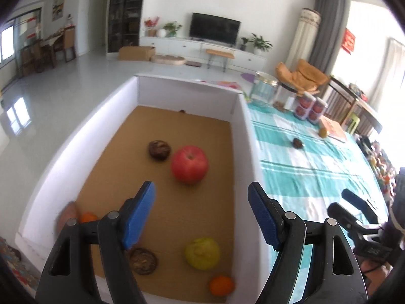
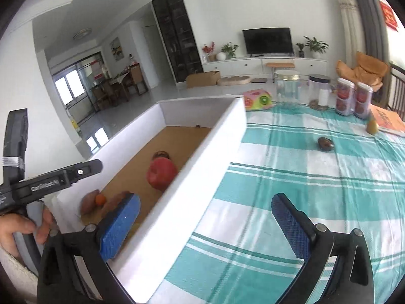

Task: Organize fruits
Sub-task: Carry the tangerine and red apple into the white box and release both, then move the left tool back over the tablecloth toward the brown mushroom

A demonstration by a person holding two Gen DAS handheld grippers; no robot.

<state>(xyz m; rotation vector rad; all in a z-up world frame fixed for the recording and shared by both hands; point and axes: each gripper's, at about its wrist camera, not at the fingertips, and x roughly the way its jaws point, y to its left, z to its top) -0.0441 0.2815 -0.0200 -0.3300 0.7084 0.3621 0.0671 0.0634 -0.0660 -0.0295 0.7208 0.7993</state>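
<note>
A white box (image 1: 244, 136) with a brown floor holds a red apple (image 1: 189, 164), two dark brown fruits (image 1: 159, 150), a yellow-green fruit (image 1: 202, 253), two oranges (image 1: 221, 285) and a sweet potato (image 1: 67, 215). My left gripper (image 1: 201, 187) hangs open above the box floor, just short of the apple, with nothing between its fingers. My right gripper (image 2: 205, 198) is open and empty, its jaws straddling the box's right wall (image 2: 202, 172). On the checked cloth lie a dark fruit (image 2: 325, 143) and a small yellow fruit (image 2: 372, 126).
At the far end of the teal checked tablecloth (image 2: 291, 202) stand glass jars (image 2: 287, 86), two red-filled containers (image 2: 354, 98), an orange book (image 2: 387, 121) and a pink-green toy (image 2: 257, 101). A person's hand (image 2: 15, 230) holds the left gripper's handle.
</note>
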